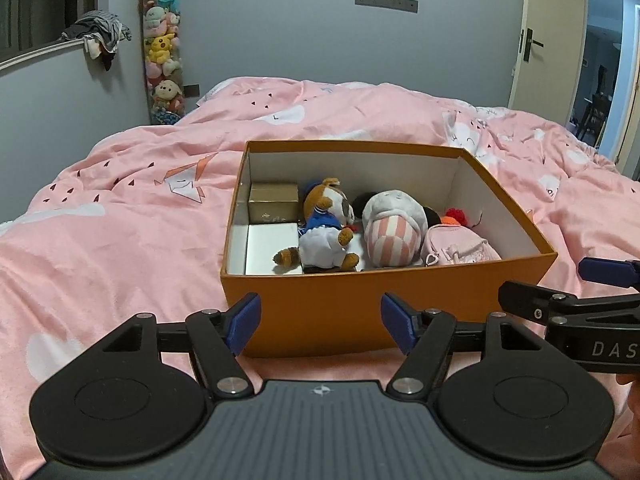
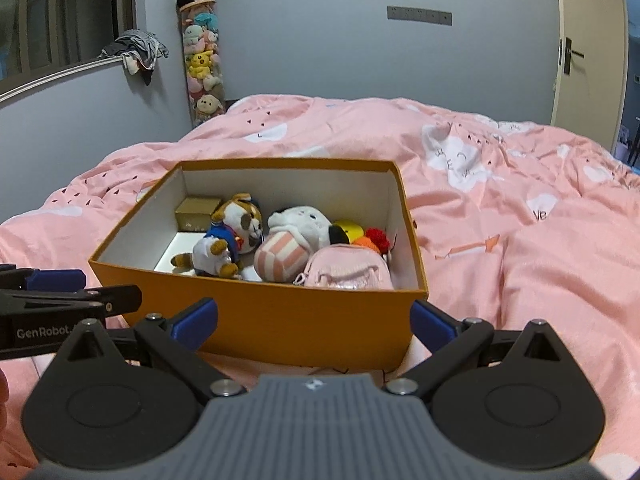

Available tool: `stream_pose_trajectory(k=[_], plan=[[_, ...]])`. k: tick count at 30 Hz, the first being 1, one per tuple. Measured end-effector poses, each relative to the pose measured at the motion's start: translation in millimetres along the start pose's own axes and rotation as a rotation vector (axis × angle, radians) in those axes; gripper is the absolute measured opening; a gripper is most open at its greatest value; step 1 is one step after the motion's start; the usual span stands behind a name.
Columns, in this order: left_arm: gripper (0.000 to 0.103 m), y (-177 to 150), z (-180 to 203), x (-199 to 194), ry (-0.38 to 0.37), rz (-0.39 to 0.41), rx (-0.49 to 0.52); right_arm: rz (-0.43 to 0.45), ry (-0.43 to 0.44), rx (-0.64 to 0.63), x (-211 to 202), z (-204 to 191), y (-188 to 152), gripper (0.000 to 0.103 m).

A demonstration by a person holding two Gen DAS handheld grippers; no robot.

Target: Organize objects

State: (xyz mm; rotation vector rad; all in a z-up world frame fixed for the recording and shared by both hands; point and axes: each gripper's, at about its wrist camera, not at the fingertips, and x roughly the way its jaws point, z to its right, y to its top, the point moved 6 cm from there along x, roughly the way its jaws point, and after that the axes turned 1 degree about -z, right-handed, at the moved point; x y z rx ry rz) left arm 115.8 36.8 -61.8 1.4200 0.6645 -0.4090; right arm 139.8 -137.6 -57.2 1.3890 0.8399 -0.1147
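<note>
Two grippers are mine, side by side before the orange box (image 1: pixel 320 316) on the pink duvet (image 1: pixel 120 240) of the bed. My left gripper (image 1: pixel 321 326) has its jaws spread wide and empty, just short of the box's near wall. My right gripper (image 2: pixel 314 322) also stands with jaws wide apart, nothing between them. Inside the box lie a gold carton (image 1: pixel 274 202) at the far left corner, a plush dog in blue and white (image 1: pixel 326 228), a white plush with pink stripes (image 1: pixel 394 228) and a small pink backpack (image 1: pixel 460 250), packed close together.
</note>
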Motion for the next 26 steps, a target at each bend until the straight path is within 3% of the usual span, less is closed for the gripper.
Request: stream_pose_trajectory(k=[26], plan=[[0.080, -2.5, 1.7, 1.1, -0.012, -0.006, 0.020, -0.042, 0.000, -0.004, 6.0, -2.8, -7.9, 0.102]])
